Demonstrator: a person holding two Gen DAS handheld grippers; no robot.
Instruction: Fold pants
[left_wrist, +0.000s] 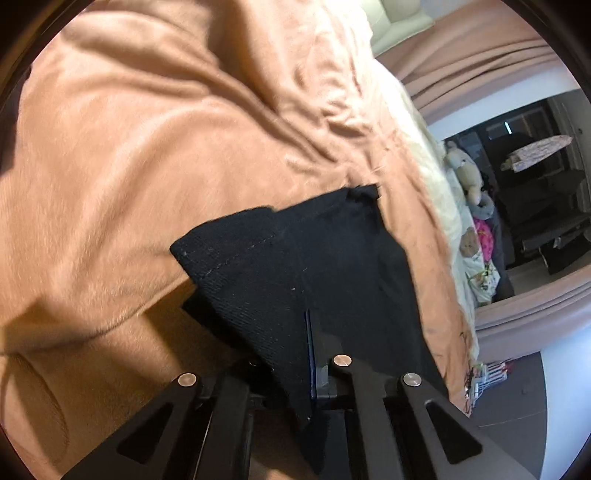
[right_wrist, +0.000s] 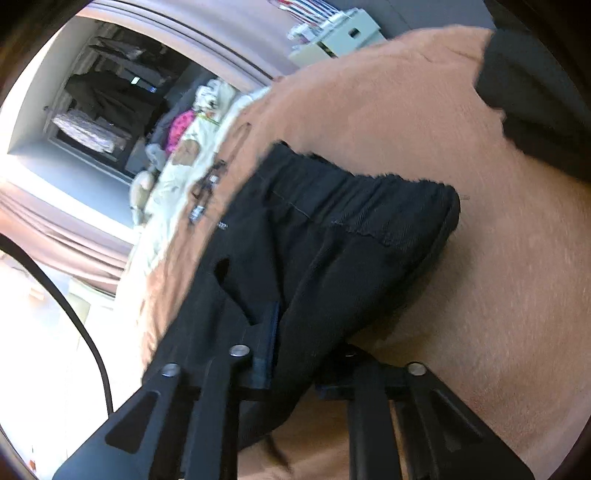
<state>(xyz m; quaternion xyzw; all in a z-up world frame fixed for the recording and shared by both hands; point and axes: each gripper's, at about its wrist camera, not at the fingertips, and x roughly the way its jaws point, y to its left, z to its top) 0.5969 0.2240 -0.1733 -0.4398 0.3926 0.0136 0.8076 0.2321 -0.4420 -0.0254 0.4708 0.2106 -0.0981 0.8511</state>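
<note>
The black pants (left_wrist: 295, 258) hang over an orange-brown blanket (left_wrist: 147, 147) on a bed. In the left wrist view my left gripper (left_wrist: 295, 354) is shut on a stitched hem end of the pants, and the cloth drapes over the fingers. In the right wrist view my right gripper (right_wrist: 295, 332) is shut on the pants (right_wrist: 332, 240) just below the gathered elastic waistband (right_wrist: 369, 195), which stands up above the blanket (right_wrist: 480, 277). The fingertips of both grippers are hidden by cloth.
A cream sheet with soft toys (left_wrist: 469, 177) and a pink item (right_wrist: 181, 125) lies along the bed's far edge. A dark wardrobe opening (left_wrist: 535, 192) is beyond. Another dark garment (right_wrist: 535, 92) lies at the upper right of the right view. A black cable (right_wrist: 74, 314) crosses the left.
</note>
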